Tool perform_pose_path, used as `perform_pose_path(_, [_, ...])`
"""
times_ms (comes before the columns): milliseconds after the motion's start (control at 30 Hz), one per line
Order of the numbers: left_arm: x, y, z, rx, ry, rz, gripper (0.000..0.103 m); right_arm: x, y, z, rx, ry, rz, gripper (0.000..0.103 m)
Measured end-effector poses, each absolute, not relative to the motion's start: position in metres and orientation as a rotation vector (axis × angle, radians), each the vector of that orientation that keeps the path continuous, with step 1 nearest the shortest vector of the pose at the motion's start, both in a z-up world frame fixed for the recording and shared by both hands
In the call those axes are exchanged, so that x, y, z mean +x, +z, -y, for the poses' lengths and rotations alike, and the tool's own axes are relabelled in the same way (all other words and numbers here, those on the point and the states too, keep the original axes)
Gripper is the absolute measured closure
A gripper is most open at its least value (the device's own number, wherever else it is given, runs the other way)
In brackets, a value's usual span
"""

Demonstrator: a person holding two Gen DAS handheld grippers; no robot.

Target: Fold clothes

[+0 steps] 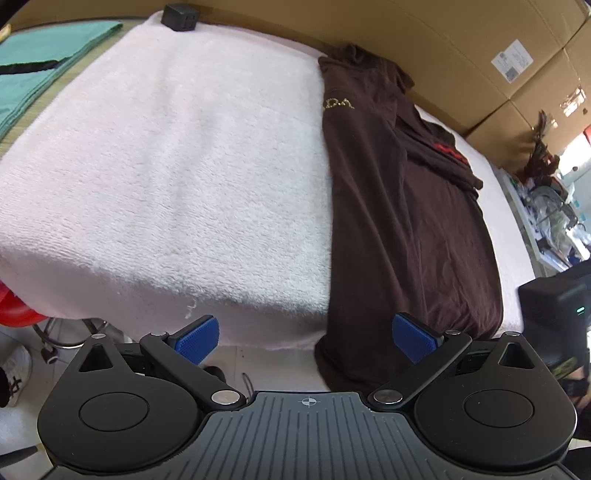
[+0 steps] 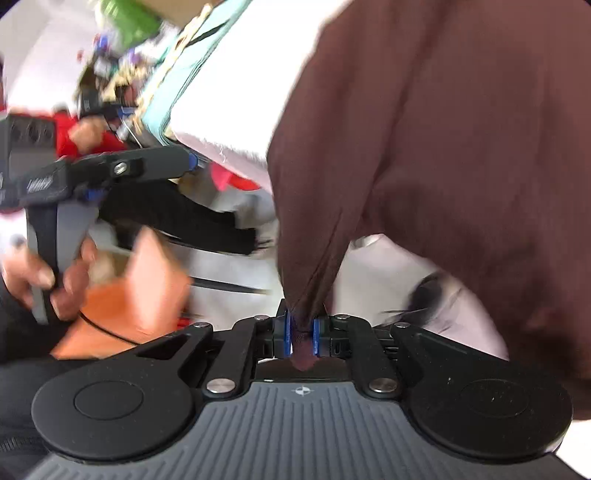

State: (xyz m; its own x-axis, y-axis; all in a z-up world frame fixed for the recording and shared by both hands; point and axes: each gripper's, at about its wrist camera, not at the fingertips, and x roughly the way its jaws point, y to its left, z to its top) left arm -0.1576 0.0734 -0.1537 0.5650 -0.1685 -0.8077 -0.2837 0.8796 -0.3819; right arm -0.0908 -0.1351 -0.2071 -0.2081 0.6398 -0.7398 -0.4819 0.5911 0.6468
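Open room: I saw the pink blanket (image 1: 166, 166) bare left of the brown shirt (image 1: 406, 221).
Obstacles: black box (image 1: 180, 17) at far edge; cardboard boxes (image 1: 461, 48) behind.

A pale pink fleecy blanket (image 1: 166, 166) covers the surface ahead of the left fingers. On it, a brown shirt (image 1: 406, 221) stretches along the right; a small black box (image 1: 180, 17) sits far ahead.

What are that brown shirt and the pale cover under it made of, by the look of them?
The brown shirt looks like thin, matte knit, probably cotton jersey: it drapes limply and gathers into soft creases where the right gripper pinches it. The pale cover looks like fleece or terry: fuzzy, nubby pile.
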Motion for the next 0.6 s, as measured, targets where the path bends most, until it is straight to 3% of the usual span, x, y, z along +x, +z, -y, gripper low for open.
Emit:
perform_pose_path(300, [-0.150,-0.138,-0.059,-0.435,0.020,-0.958,0.000,-0.119,-0.221,0.093,-0.202,0.986,-1.340,0.089])
perform_pose_path(600, [-0.139,-0.128,0.000,-0.176,-0.234,-0.934,0.000,-0.128,-0.157,0.108,-0.367,1.112,-1.273,0.089])
